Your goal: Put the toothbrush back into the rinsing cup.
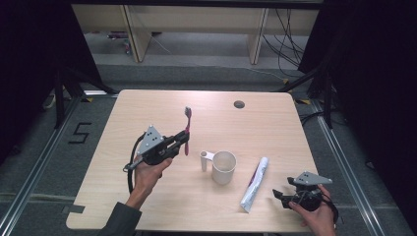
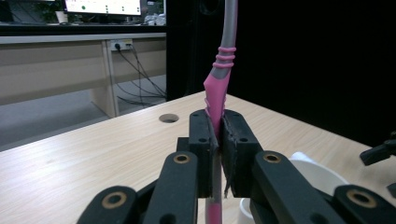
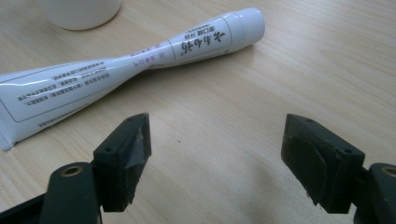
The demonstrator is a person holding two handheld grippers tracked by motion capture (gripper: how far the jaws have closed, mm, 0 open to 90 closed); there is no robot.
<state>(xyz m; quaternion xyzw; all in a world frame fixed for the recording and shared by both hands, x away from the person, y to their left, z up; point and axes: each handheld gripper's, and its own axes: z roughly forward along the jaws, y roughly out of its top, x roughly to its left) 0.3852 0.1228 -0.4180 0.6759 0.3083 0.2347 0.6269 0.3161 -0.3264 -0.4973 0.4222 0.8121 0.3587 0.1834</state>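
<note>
A pink and grey toothbrush (image 1: 187,129) is held upright above the table, its handle (image 2: 218,95) pinched between the jaws of my left gripper (image 1: 183,139), which is shut on it. A white cup (image 1: 223,167) with a handle stands at the table's middle, just right of that gripper. A white toothpaste tube (image 1: 255,184) lies on the wood right of the cup; in the right gripper view the tube (image 3: 126,63) lies just beyond the jaws. My right gripper (image 1: 280,195) hovers open near the front right corner, nothing between its fingers (image 3: 128,154).
The wooden table (image 1: 147,105) has a round cable hole (image 1: 239,104) near its far edge. Beyond it stand desk legs and loose cables on the floor. Dark curtains flank both sides.
</note>
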